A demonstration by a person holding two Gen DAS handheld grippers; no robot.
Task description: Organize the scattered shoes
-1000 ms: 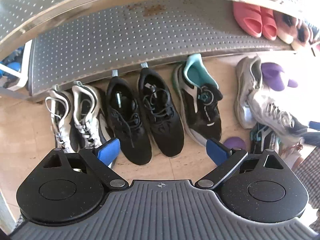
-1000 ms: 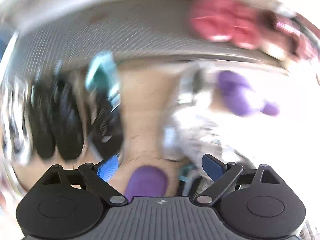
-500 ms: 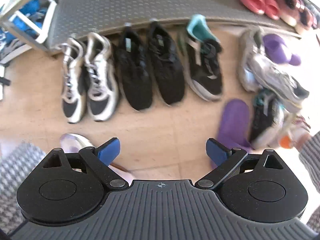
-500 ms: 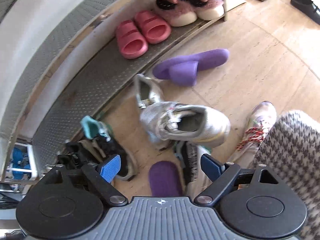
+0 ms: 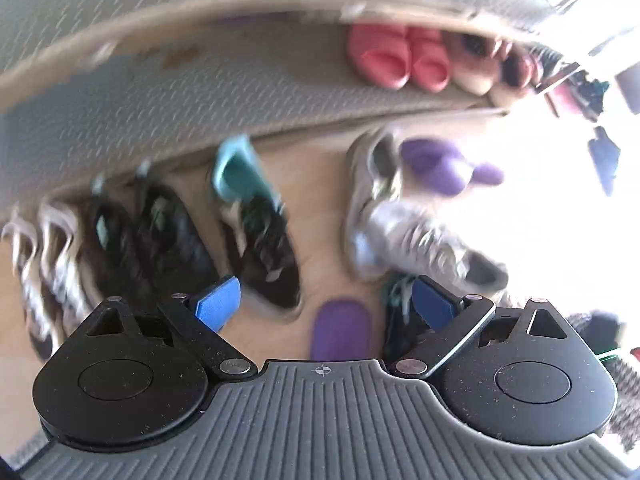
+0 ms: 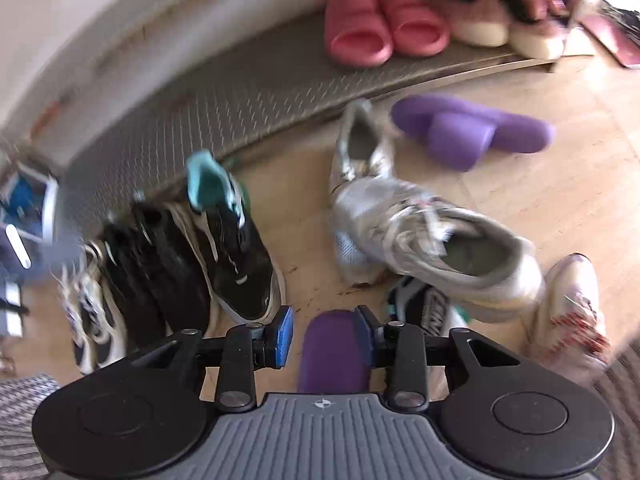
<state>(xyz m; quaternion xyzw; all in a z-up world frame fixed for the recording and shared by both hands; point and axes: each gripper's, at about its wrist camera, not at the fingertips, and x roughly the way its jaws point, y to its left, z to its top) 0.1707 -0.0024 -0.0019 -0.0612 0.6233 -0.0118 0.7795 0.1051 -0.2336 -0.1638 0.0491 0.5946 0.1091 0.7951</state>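
- Metal shoe rack [image 6: 248, 92]: a studded grey shelf runs across the top of both views; the left wrist view is motion-blurred.
- Floor [image 6: 560, 200]: light tan tiles in front of the rack, carrying the loose shoes.
- Row of trainers along the rack edge: a white-and-black pair [image 6: 90, 312] at far left, a black pair [image 6: 160, 272] beside it, then a single black trainer with teal lining [image 6: 232, 240], heels toward the rack.
- Silver trainers [image 6: 420, 232]: two shoes in a heap at centre right, one lying across the toe of the other.
- Pink slides [image 6: 384, 24]: a pair on the rack shelf, with fluffy pink slippers [image 6: 500, 12] just beside them to the right.
- Purple slide [image 6: 472, 132]: lies on the floor near the rack, beyond the silver heap.
- White shoe with red laces [image 6: 572, 312]: on the floor at the right edge, apart from the heap.
- Second purple slide [image 6: 336, 352]: on the floor directly between the right gripper's fingers.
- Right gripper [image 6: 326, 340]: narrowed about the second purple slide, one blue pad [image 6: 285, 336] just left of it; whether the pads press on the slide cannot be told.
- Left gripper [image 5: 326, 304]: spread wide and holding nothing, above the second purple slide [image 5: 342, 330].
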